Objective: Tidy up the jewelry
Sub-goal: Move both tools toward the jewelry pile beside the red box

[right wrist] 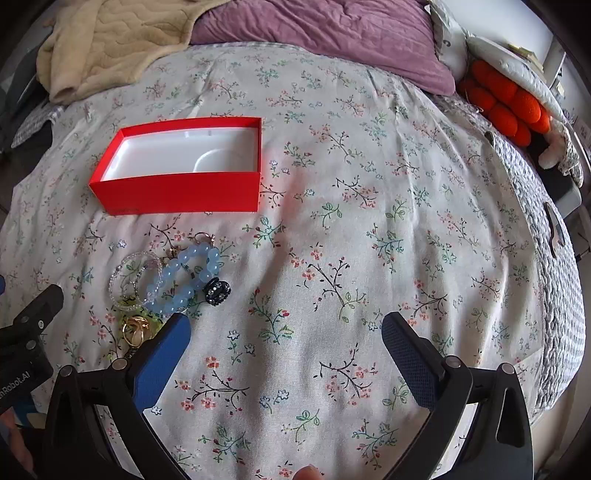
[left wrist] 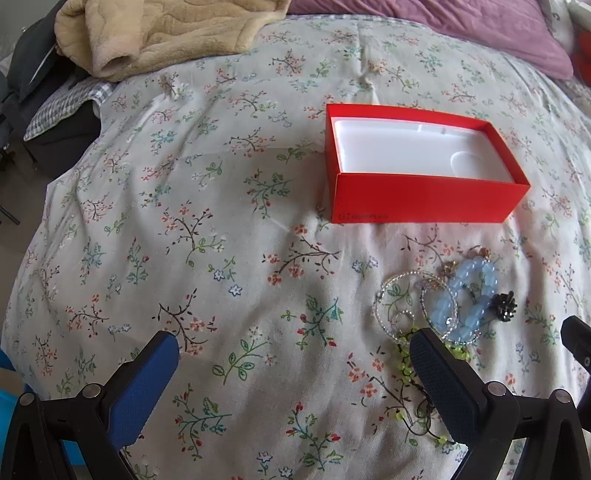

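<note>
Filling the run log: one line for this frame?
stage: pre-grasp | left gripper: open, empty | right gripper: open, empty | box: empty | jewelry: piled on bed, near side of box

A beige fleece blanket [left wrist: 155, 33] and purple pillow [right wrist: 325, 40] lie on the floral bedspread [left wrist: 207, 221].

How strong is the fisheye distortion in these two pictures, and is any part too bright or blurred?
Left wrist view: the floral bedspread bulges like a dome, the red box has slanted edges, and its white inside is nearly washed out. Right wrist view: dark vignette in the corners, the bed edge curves strongly, and the blue bead bracelet stays fairly sharp.
</note>
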The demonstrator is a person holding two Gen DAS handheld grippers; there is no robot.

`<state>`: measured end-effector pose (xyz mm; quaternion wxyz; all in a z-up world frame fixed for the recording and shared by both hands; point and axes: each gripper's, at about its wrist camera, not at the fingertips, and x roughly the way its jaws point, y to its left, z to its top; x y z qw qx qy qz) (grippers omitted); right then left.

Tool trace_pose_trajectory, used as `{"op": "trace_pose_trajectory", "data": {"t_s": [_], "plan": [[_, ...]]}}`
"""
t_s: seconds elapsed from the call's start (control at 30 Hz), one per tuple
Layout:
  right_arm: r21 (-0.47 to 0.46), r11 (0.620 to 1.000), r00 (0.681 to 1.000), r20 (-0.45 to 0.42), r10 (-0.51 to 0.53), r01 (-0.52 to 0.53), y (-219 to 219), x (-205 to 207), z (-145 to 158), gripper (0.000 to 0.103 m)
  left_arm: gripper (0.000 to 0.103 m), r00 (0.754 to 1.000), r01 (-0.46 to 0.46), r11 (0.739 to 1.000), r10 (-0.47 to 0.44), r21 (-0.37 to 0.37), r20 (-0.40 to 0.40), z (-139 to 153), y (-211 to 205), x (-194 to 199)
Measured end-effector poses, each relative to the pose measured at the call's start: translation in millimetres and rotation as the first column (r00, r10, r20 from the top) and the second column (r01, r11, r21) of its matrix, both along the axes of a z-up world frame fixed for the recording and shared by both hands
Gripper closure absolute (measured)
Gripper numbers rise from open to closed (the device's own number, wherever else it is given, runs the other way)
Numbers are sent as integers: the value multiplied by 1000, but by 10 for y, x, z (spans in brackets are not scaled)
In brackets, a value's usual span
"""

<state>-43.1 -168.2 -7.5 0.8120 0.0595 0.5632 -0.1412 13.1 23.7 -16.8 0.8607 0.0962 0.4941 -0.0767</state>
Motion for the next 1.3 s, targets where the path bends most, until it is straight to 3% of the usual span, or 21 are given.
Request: {"op": "trace_pose_trajectory", "data": {"t_s": [1.13,1.3], "plan": [[-2,1000,1000,-3,3,-3,9,10,-20,0,0,1000,-5,1000,5,3,-14,-38,3,17],[8,1000,1000,4,3,-3,-2,32,-1,0,0,1000,17,1000,-17,2,11,-35,-24,1]]}}
